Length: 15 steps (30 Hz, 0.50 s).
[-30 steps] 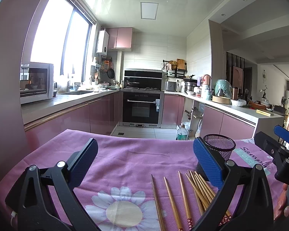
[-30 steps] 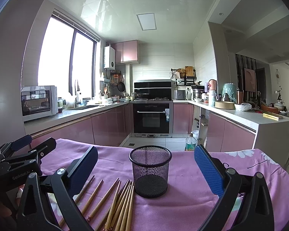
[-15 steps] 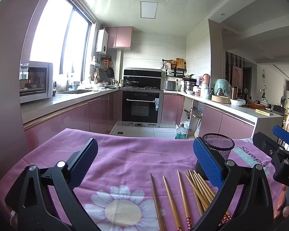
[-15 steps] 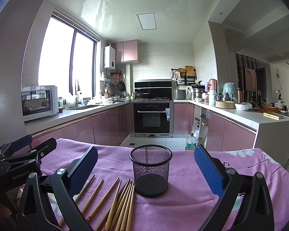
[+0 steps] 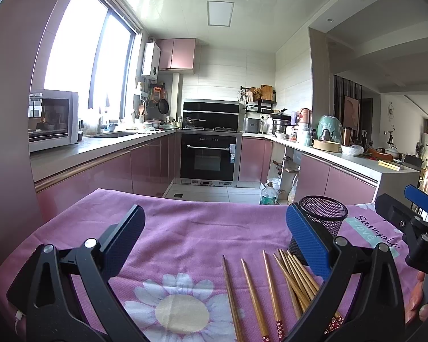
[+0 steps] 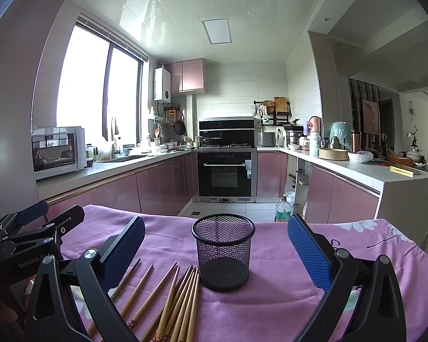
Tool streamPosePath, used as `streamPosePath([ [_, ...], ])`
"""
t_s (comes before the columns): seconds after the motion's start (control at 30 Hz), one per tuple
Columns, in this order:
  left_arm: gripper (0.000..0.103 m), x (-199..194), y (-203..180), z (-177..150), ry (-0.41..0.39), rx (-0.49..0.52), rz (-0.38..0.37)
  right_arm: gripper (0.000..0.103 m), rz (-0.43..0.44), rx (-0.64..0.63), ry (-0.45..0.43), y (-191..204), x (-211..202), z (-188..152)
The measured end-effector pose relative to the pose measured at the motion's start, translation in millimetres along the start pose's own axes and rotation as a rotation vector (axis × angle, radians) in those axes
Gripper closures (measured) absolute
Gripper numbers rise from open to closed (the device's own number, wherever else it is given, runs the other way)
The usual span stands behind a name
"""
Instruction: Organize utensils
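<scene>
Several wooden chopsticks point(image 5: 271, 290) point(image 6: 174, 299) lie loose on the pink flowered tablecloth point(image 5: 185, 233) point(image 6: 274, 293). A black mesh cup point(image 6: 223, 252) point(image 5: 326, 219) stands upright just right of them, and I see nothing inside it. My left gripper point(image 5: 215, 240) is open above the cloth, the chopsticks lying below its right finger. My right gripper point(image 6: 216, 249) is open too, with the cup framed between its fingers but farther off. Each gripper shows at the edge of the other's view, the right gripper point(image 5: 413, 222) and the left gripper point(image 6: 34, 236).
Beyond the table's far edge point(image 6: 242, 221) is a kitchen with pink cabinets, an oven point(image 6: 225, 171) and a microwave point(image 6: 58, 151) on the left counter. A plastic bottle point(image 6: 282, 211) stands on the floor. A hand point(image 5: 419, 299) holds the right gripper.
Both views have shifted only slightly; the left gripper has tipped a little. The chopsticks and cup have not moved, and both grippers stay open.
</scene>
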State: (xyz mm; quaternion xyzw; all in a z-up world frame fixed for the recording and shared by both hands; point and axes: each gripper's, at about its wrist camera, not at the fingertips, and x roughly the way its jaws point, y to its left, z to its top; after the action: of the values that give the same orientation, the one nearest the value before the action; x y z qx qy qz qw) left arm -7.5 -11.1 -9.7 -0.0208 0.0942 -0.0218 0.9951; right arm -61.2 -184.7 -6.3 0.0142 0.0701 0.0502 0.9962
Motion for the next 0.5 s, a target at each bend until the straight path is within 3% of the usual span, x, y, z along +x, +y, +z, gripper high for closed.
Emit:
streamPosePath([
  [0.5, 0.006, -1.0, -0.6, -1.4, 0.020, 0.006, -0.008, 0.006, 0.009, 0.004, 0.012, 0.4, 2.2, -1.0],
])
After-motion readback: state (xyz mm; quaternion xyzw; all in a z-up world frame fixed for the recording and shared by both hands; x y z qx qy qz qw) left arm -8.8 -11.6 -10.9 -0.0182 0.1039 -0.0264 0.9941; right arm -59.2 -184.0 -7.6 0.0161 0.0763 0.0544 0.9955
